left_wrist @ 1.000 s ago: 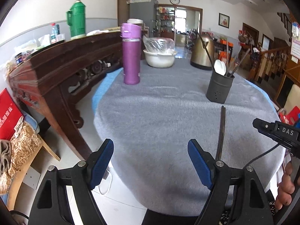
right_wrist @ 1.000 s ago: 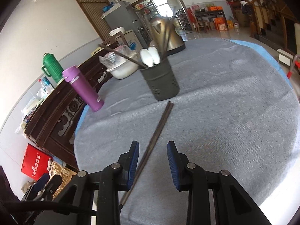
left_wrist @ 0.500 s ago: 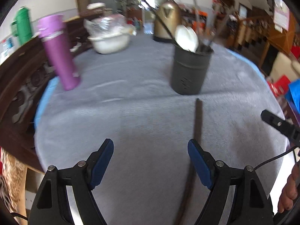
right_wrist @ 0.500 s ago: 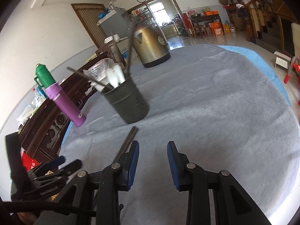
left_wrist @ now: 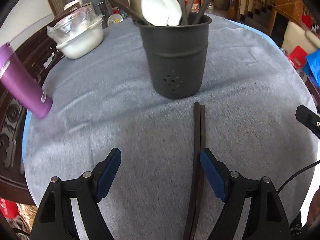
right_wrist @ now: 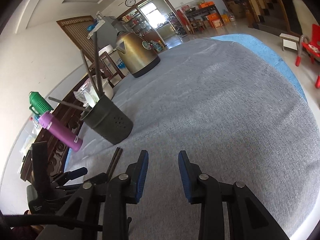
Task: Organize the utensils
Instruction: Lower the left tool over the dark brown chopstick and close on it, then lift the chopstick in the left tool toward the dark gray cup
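A dark utensil holder stands on the grey tablecloth with white spoons and several dark sticks in it. A pair of dark chopsticks lies flat on the cloth, running from just before the holder back toward me. My left gripper is open above the cloth, and the chopsticks pass just inside its right finger. In the right wrist view the chopsticks lie left of my right gripper, which stands partly open with nothing between its fingers. The holder is ahead of it to the left.
A purple bottle and a plastic-covered white bowl stand at the table's left. A brass kettle sits at the far side. A dark wooden sideboard with a green flask runs along the left.
My left gripper has swung in over the table toward the holder, bringing the chopsticks beside its right finger. My right gripper has shifted right, so the chopsticks now lie outside its left finger.
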Motion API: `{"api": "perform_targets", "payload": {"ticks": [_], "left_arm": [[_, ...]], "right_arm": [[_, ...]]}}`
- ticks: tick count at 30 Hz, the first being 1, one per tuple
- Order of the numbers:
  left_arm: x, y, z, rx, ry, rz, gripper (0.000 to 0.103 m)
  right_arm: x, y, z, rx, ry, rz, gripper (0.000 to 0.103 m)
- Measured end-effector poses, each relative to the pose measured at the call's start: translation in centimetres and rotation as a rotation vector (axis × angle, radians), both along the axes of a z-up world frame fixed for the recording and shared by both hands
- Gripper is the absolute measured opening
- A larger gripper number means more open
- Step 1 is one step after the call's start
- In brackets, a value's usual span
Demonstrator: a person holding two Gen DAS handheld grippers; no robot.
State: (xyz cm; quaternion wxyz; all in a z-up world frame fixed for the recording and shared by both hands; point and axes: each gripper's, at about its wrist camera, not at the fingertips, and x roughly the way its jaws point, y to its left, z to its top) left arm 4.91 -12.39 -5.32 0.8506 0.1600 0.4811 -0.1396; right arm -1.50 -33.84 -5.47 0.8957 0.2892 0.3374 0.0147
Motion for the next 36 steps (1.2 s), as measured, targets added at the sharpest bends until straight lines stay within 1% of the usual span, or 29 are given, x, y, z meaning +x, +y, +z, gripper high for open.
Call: {"api": "perform_targets", "payload": {"ticks": [3,5,7,12,14,15,18,21,22,23,24,25,26,27,28,29,30,32,36], "left_arm": [[0.4,-0.5,0.1,0.014,-0.003,-0.018,0.082],[0.6,-0.8,0.1,0.025,-0.008,-0.027,0.084],[1.0,-0.8,0.2,0.024,-0.006,-0.029,0.084],[1.6,-0.2,0.0,0.004,0.011,-0.009,0.086],[1.8,0.0,-0.5,0.051,0.024,0.005,0.087],[1.6,0.3,-0.4,0.036,0.017,0.007,0.087],[1.5,0.8,-0.4,0.028,0.035,0.031,0.087],[1.1,0.4,-0.3,0.077,-0.004,0.016,0.087],[1.0,0.3,-0.3,0.083,-0.011,0.015,0.086],[1.0,0.4,-0.2,0.073,-0.005,0.016,0.082],[0.9,0.5,-0.2,0.055,0.005,0.016,0.071],[0.9,0.8,-0.1,0.014,0.029,0.006,0.063],[0.9,1.2,0.0,-0.012,0.045,-0.001,0.043],[0.8,1.3,0.1,-0.028,0.058,-0.005,0.026],[0.7,1.6,0.1,-0.036,0.062,-0.004,0.018],[0.7,2.0,0.2,-0.044,0.064,0.0,0.013],[0.6,2.5,0.2,-0.055,0.063,0.006,0.012],[0.6,3.9,0.3,-0.104,0.077,0.038,0.012],[0.7,7.1,0.3,-0.218,0.138,0.119,0.012]], "right_arm": [[0.2,-0.3,-0.1,0.006,0.001,-0.005,0.034],[0.3,-0.6,-0.2,0.011,0.004,-0.01,0.034],[0.3,-0.7,-0.3,0.012,0.005,-0.016,0.034],[0.4,-0.9,-0.4,0.012,0.011,-0.024,0.034],[0.4,-0.9,-0.4,0.012,0.013,-0.025,0.034],[0.5,-0.8,-0.4,0.013,0.014,-0.026,0.034],[0.4,-0.6,-0.3,0.012,0.012,-0.023,0.034],[0.5,-0.4,-0.3,0.012,0.014,-0.018,0.034],[0.5,-0.3,-0.3,0.015,0.016,-0.013,0.034],[0.6,-0.1,-0.3,0.015,0.017,-0.008,0.034],[0.6,0.1,-0.2,0.014,0.018,-0.001,0.034],[0.6,0.3,-0.2,0.012,0.019,0.007,0.034],[0.7,0.6,-0.1,0.011,0.022,0.018,0.034],[0.8,0.7,-0.1,0.012,0.026,0.027,0.034],[1.1,1.0,-0.2,0.021,0.036,0.047,0.034],[1.4,1.3,-0.3,0.032,0.045,0.063,0.034],[1.7,1.6,-0.4,0.046,0.058,0.081,0.034],[2.7,2.4,-0.7,0.078,0.093,0.128,0.034],[5.1,4.5,-0.6,0.099,0.138,0.204,0.034]]}}
